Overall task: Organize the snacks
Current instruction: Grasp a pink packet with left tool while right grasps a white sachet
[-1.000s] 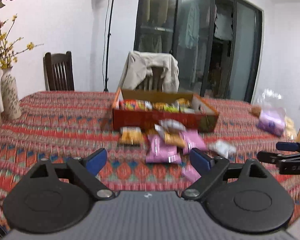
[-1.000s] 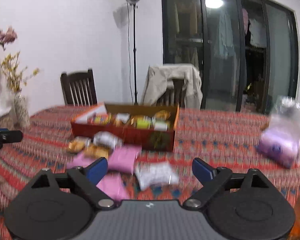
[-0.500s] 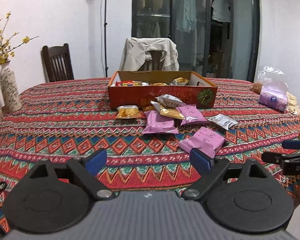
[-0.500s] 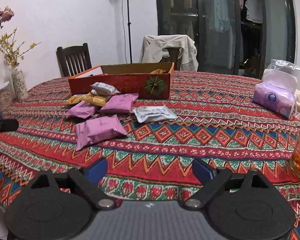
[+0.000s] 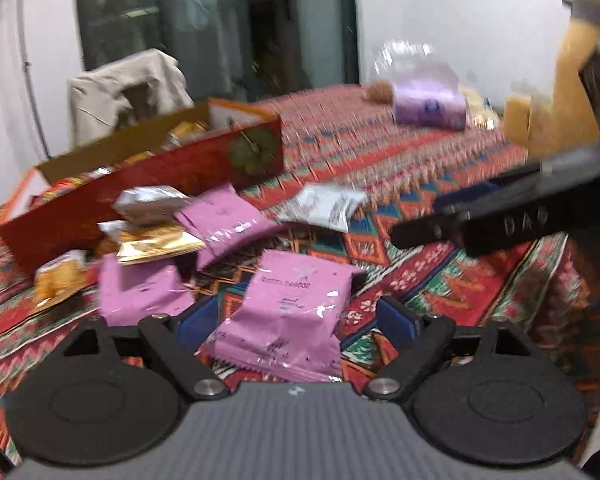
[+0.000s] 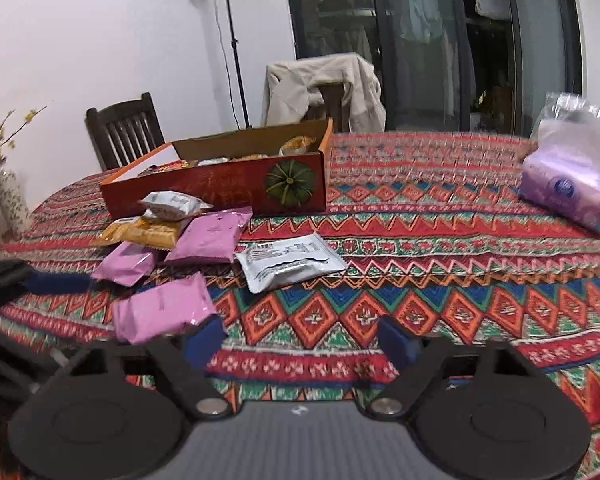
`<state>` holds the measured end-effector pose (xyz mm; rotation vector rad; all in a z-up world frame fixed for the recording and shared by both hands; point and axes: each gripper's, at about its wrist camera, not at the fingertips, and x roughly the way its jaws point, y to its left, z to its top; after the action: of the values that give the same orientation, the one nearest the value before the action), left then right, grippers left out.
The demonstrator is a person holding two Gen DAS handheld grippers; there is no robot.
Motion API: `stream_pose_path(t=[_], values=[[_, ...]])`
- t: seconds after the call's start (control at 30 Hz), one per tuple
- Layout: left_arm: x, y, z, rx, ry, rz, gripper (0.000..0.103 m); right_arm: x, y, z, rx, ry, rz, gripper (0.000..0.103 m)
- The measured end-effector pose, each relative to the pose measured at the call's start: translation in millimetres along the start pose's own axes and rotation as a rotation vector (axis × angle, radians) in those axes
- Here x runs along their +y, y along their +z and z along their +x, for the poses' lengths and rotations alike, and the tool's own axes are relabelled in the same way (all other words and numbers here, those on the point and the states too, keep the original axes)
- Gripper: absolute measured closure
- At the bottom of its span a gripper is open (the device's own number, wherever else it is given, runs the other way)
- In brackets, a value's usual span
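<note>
Several snack packets lie loose on the patterned tablecloth in front of a red cardboard box (image 5: pixel 160 184) (image 6: pixel 220 188) that holds more snacks. The nearest pink packet (image 5: pixel 292 312) (image 6: pixel 162 308) lies between the blue pads of my left gripper (image 5: pixel 296 320). Its jaws are closing, with a gap on each side of the packet. My right gripper (image 6: pixel 300 340) hovers over bare cloth with nothing between its fingers, and its jaws are closing too. A silver packet (image 6: pixel 288 260) (image 5: pixel 324 208) lies just ahead of it. More pink packets (image 6: pixel 208 236) and a gold packet (image 6: pixel 144 232) are piled by the box.
A bagged purple tissue pack (image 6: pixel 568 184) (image 5: pixel 428 108) sits at the table's right. A vase with flowers (image 6: pixel 8 196) stands at the far left. Two chairs, one draped with a beige jacket (image 6: pixel 324 80), stand behind the table. The table edge drops off at the right (image 5: pixel 580 320).
My left gripper swung forward and down, rolling, so the near pink packet now sits between its jaws. My right gripper dipped toward the cloth and its jaws narrowed.
</note>
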<state>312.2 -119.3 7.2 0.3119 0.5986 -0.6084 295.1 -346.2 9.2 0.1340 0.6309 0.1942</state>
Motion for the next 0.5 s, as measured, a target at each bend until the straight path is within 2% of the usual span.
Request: stream_pose_path(t=[0.07, 0.17, 0.37, 0.5], values=[[3, 1, 10, 0.014, -0.012, -0.004, 0.028, 0, 5, 11, 0.022, 0.036, 0.021, 0.04], [15, 1, 12, 0.013, -0.052, -0.067, 0.042, 0, 14, 27, 0.042, 0.081, 0.067, 0.04], [30, -15, -23, -0.019, -0.009, -0.199, 0.042, -5, 35, 67, 0.055, 0.107, 0.172, 0.039], [50, -29, -51, -0.053, 0.048, -0.303, 0.042, 5, 49, 89, 0.055, 0.074, 0.148, 0.039]])
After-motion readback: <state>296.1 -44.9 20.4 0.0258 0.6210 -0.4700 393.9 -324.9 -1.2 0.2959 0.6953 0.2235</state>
